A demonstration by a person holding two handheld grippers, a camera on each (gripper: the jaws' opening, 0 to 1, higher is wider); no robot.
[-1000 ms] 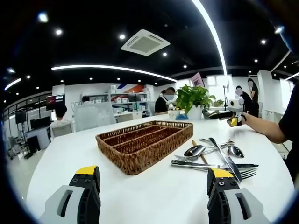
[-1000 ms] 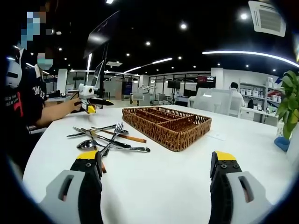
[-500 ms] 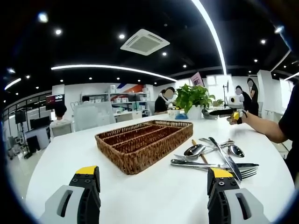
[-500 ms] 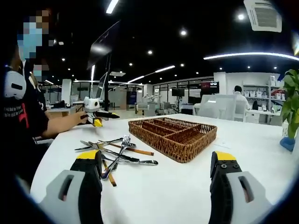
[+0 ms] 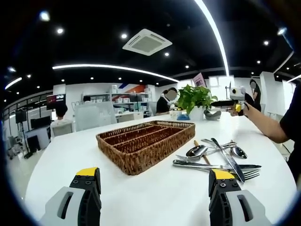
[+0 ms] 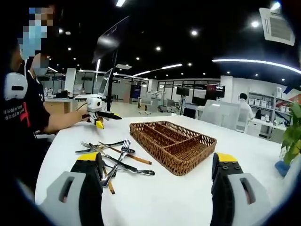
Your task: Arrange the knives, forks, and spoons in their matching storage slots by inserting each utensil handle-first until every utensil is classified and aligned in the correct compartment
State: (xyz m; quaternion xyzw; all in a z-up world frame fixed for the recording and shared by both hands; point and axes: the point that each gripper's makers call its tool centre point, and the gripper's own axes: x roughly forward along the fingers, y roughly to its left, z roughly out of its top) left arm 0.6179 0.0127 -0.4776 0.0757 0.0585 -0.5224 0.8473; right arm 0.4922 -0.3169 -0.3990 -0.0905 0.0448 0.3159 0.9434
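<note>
Facing potted plant (image 5: 194,98), left gripper view.

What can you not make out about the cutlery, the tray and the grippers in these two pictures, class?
- Cutlery pile: pieces overlap, so the count is unclear in both views; the left gripper covers its near end.
- Pile in the right gripper view: the right gripper covers its near end.
- Tray: the near wall hides the slot floors in the left gripper view.
- Plant: cut by the right gripper view's edge.
</note>
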